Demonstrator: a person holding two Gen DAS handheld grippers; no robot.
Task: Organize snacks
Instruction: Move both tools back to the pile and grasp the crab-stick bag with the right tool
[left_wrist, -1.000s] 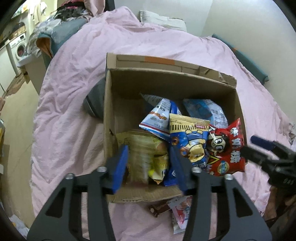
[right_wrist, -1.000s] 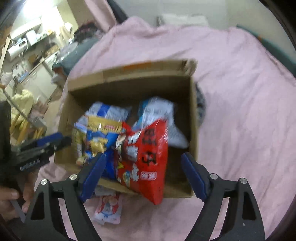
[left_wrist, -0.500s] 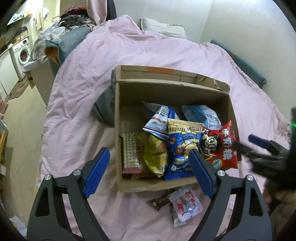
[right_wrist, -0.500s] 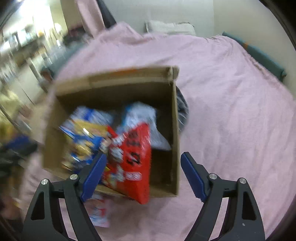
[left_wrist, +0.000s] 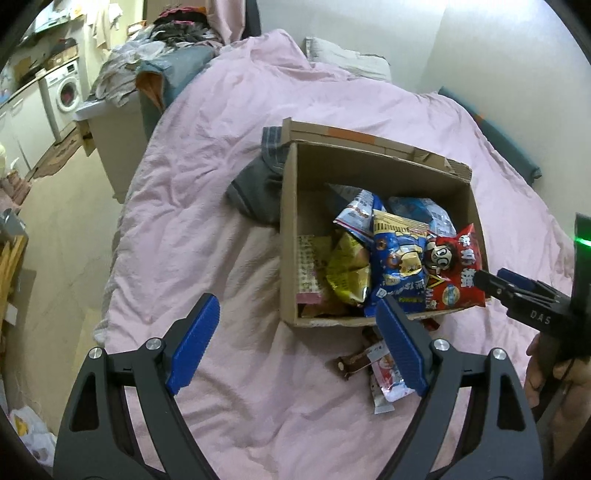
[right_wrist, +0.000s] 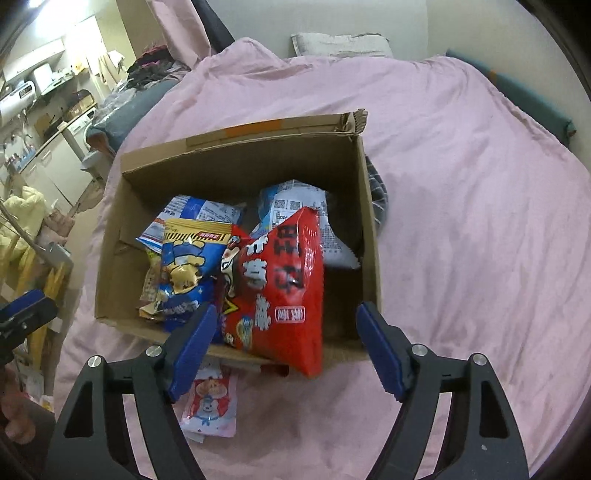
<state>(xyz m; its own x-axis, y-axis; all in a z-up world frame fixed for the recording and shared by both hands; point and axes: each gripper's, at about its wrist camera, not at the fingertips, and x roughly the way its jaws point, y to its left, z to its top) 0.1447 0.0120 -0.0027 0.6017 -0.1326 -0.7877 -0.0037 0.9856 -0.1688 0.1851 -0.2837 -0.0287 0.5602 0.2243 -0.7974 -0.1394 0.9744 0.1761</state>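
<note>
Home bedroom: pink-quilted bed (left_wrist: 229, 155), washing machine (left_wrist: 66, 90).

The right gripper (right_wrist: 282, 345) hangs with jaws spread and empty over the near edge of the cardboard box (right_wrist: 236, 162); a red snack bag (right_wrist: 284, 295) leans over that edge, a pink packet (right_wrist: 210, 402) lies on the pink bedspread (right_wrist: 461, 221) just outside
</note>
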